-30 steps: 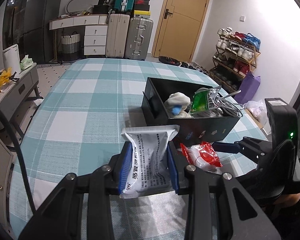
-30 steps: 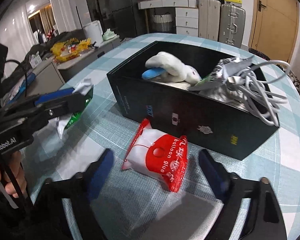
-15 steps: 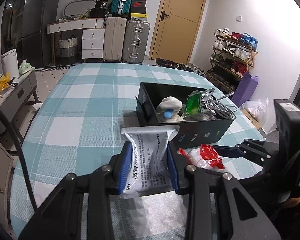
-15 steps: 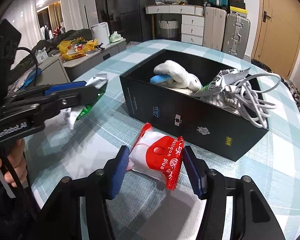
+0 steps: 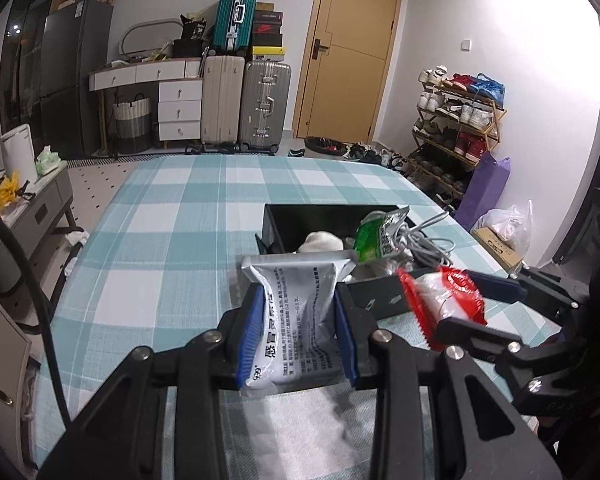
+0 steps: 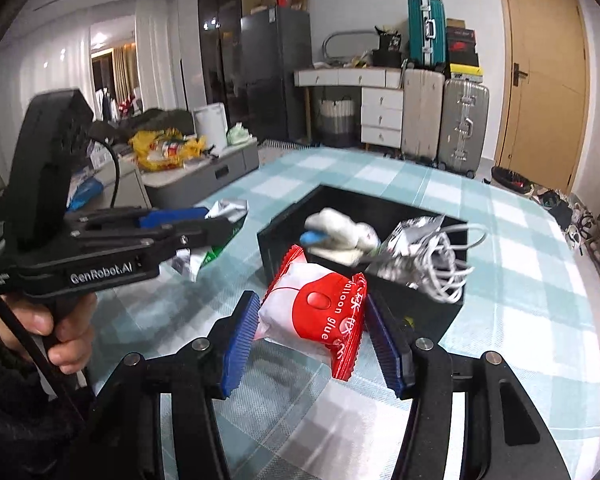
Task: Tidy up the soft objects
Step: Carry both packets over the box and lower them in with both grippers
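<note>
Partly done. The black box (image 6: pixel 288 240) on the bench (image 5: pixel 152 240) already holds a white plush (image 6: pixel 340 232), a green pouch (image 5: pixel 374 240) and a cable bundle (image 6: pixel 440 268). Your left claw (image 5: pixel 296 328) is clenched on the grey sachet (image 5: pixel 300 312); your right claw (image 6: pixel 312 332) grips the red balloon-glue packet (image 6: pixel 320 312), both lifted just short of the box. Left to do: drop both in. I see nothing else loose nearby.
</note>
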